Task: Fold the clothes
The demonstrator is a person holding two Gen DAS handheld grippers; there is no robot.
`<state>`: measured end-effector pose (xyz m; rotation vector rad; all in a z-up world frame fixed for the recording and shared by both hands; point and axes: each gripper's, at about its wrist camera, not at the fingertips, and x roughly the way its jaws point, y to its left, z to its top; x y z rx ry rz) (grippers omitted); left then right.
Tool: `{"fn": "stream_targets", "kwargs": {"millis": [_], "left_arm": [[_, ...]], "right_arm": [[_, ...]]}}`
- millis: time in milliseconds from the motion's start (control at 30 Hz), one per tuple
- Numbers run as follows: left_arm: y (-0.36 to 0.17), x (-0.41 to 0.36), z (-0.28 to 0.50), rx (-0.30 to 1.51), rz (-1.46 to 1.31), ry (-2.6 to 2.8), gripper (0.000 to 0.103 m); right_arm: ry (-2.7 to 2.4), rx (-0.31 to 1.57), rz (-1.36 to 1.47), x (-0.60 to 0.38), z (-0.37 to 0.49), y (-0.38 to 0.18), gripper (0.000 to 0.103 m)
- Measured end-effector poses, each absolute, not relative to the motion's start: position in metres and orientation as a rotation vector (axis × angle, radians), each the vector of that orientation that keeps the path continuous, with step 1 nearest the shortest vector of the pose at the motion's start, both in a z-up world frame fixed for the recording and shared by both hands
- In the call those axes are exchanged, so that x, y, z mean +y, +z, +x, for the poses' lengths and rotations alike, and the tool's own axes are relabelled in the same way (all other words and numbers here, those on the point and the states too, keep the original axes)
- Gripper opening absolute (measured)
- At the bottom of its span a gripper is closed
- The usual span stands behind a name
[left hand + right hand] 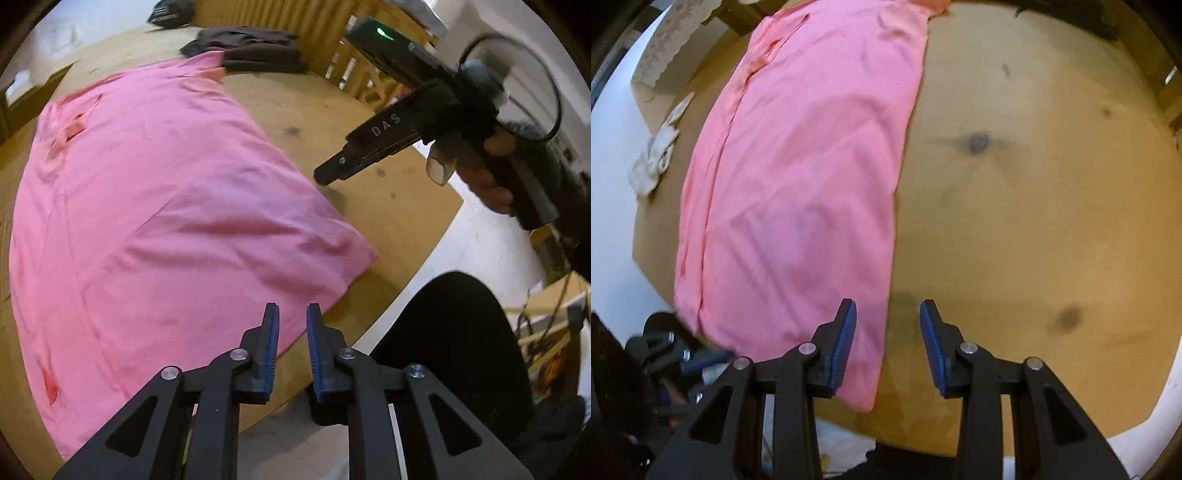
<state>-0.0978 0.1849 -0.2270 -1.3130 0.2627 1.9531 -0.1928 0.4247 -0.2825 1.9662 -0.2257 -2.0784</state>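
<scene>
Pink shirt [147,206] lies flat on the wooden table [295,110], already folded lengthwise w/ a straight edge on its right side, near corner close to the table's front edge. That's prob why both your tools sit at this end: the next fold looks like bringing the near hem up toward the collar.

Your left gripper [292,321] hovers over the near edge of the shirt, jaws a little apart, nothing between the pads (no cloth pinched). Your right gripper [887,317] points down at the straight fold edge, jaws parted wider, also empty; one finger is over pink cloth, the other over bare wood, so it straddles the edge w/o touching as far as I can tell.

Dark folded clothes [251,51] are stacked at the far end, well apart from the shirt, likely the done pile. White cloth [657,155] lies beside the shirt's left side.
</scene>
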Motion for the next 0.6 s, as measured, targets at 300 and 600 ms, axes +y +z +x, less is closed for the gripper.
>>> {"fn": "stream_targets", "kwargs": {"millis": [300, 600], "left_arm": [[-0.218, 0.093, -0.116, 0.348, -1.338, 2.215, 0.015], [-0.256, 0.038, -0.133, 0.374, -1.478, 2.202, 0.016]], "right_arm": [[-2.127, -0.199, 1.948, 0.416, -0.156, -0.294, 0.036], [-2.054, -0.225, 1.912, 0.391, -0.150, -0.302, 0.001]]}}
